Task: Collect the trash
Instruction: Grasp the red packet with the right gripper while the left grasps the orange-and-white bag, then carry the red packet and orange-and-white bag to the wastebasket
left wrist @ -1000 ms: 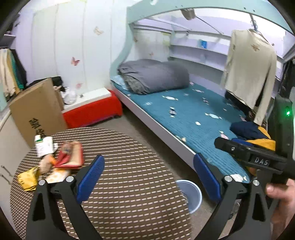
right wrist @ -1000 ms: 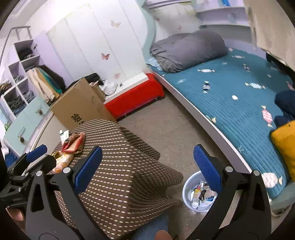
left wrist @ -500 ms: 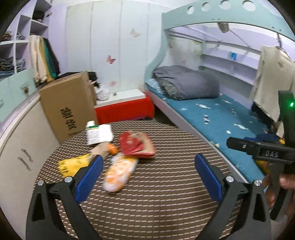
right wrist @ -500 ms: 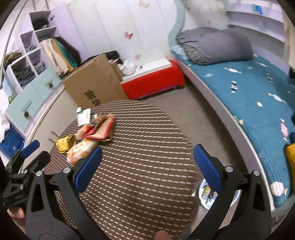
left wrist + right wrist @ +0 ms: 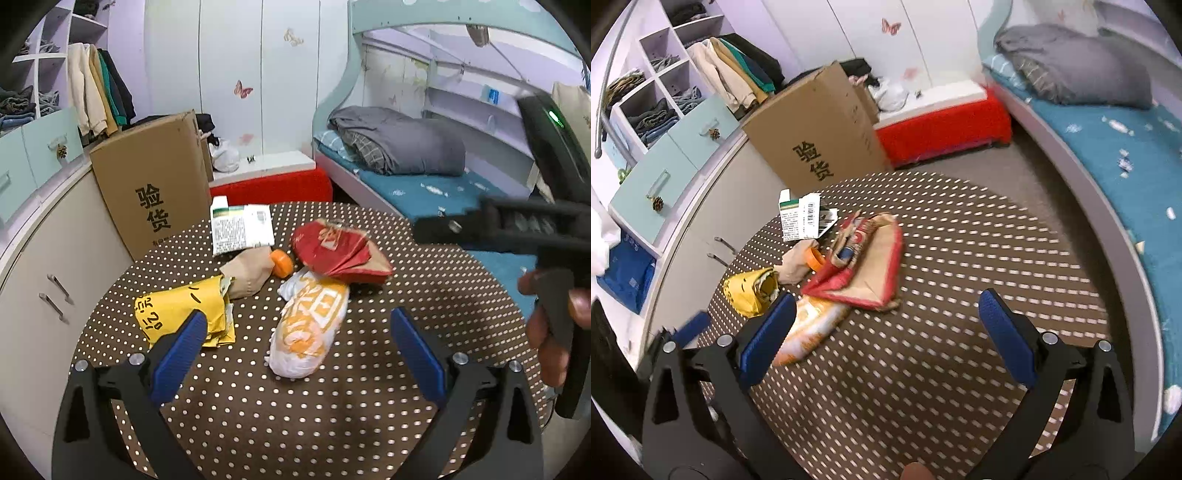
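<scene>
A pile of trash lies on the round brown dotted table (image 5: 332, 424): an orange-and-white snack bag (image 5: 310, 328), a red paper bag (image 5: 340, 251), a yellow wrapper (image 5: 181, 314), a crumpled beige bag (image 5: 247, 273), an orange cap (image 5: 282, 263) and a white-green box (image 5: 240, 229). My left gripper (image 5: 299, 354) hangs open just short of the snack bag. My right gripper (image 5: 886, 336) is open too, above the table, with the red paper bag (image 5: 868, 269) and snack bag (image 5: 812, 328) ahead of it at left. Its black body and a hand (image 5: 554, 332) show at right in the left wrist view.
A cardboard box (image 5: 155, 184) stands behind the table beside grey cabinets (image 5: 44, 266). A red bench (image 5: 273, 184) and a bed with a teal sheet (image 5: 1126, 155) and grey duvet (image 5: 399, 147) lie beyond. Shelves with clothes (image 5: 665, 92) fill the left wall.
Both grippers have swung left, away from the bed and the floor bin, toward the trash pile. The pile now sits closer and more central. Both stay open.
</scene>
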